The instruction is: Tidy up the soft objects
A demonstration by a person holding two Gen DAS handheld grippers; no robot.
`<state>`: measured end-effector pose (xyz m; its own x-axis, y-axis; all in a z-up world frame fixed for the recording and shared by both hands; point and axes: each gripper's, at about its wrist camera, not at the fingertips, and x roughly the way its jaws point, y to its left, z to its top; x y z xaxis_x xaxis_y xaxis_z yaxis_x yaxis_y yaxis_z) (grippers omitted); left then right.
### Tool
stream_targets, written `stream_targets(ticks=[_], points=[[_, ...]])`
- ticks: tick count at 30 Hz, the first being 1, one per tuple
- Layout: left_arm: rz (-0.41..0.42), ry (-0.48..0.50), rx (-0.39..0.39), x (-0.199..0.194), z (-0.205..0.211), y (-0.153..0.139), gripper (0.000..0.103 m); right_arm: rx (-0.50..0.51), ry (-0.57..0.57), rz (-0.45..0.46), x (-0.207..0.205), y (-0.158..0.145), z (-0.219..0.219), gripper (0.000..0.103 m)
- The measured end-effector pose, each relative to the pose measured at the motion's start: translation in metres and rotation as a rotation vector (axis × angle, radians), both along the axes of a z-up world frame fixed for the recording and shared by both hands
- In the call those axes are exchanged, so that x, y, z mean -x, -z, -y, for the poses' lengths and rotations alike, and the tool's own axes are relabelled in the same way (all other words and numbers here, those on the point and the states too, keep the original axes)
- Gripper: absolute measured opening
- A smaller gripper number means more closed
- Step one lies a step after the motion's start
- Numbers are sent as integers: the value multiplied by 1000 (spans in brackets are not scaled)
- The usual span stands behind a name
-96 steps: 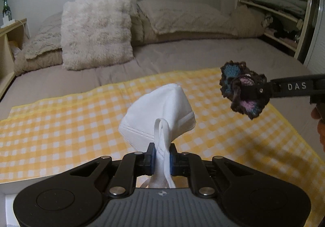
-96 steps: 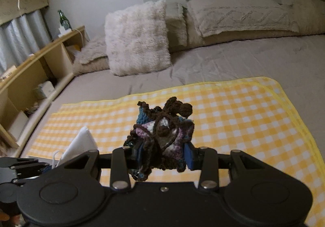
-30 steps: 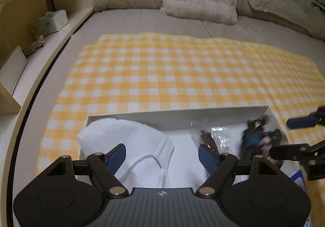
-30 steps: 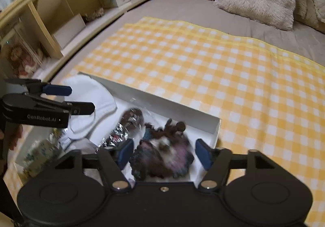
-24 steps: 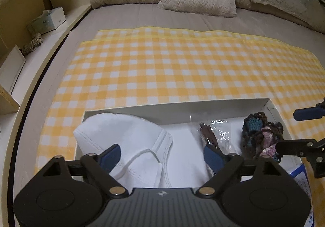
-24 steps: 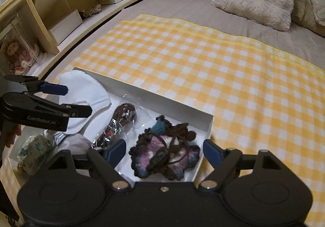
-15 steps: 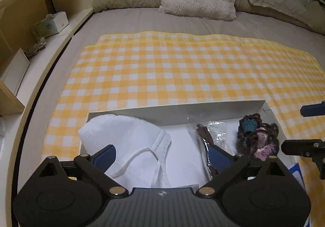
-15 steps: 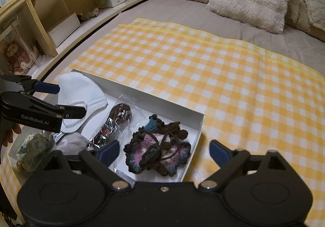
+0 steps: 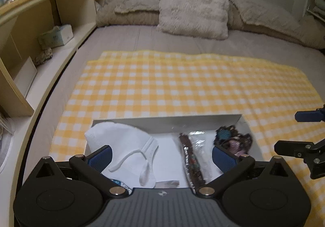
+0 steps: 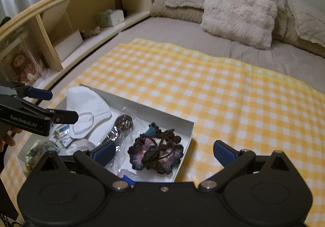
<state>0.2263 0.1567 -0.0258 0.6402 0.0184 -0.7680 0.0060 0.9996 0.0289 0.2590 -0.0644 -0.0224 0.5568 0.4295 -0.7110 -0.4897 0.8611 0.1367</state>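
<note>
Both my grippers are empty right now. The left gripper [image 9: 161, 155] has its jaws spreading wide over the white box [image 9: 166, 120], with nothing pinched between the pads, and the right gripper [image 10: 162, 150] is doing the same at the box's right end, jaws opening, nothing held.

Inside the box: the white face mask [image 9: 121, 141] lies at the left end, partly up over the rim, straps loose. The crochet piece [image 10: 156, 150] sits at the right end, against the wall. Between them is a dark thing in a clear crinkly wrapper [image 10: 119, 125], and a couple of small packets nearer me that I can't really make out.

So I'd say this is the let-go step, drop-off basically done for these two items.

Beyond the box, the yellow checked cloth [image 10: 203, 84] looks bare, so I don't see another soft thing waiting there. Next move probably calls for lifting both tools clear without snagging the mask straps, then looking around for whatever's left. Farther back from the box there's just the fluffy pillow [image 10: 239, 7].
</note>
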Motion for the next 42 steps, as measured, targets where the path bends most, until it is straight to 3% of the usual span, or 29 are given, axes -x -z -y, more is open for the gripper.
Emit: stream_targets(ticks=[12, 23, 32, 42], points=[[143, -2, 47, 44, 24, -51, 103, -83, 86, 121, 40, -46, 35, 103], [247, -52, 31, 98, 40, -81, 103, -128, 111, 229, 87, -80, 71, 103], [314, -22, -1, 149, 56, -84, 103, -132, 123, 292, 140, -82, 77, 103], [350, 26, -27, 193, 70, -68, 103, -146, 182, 317, 188, -59, 82, 103]])
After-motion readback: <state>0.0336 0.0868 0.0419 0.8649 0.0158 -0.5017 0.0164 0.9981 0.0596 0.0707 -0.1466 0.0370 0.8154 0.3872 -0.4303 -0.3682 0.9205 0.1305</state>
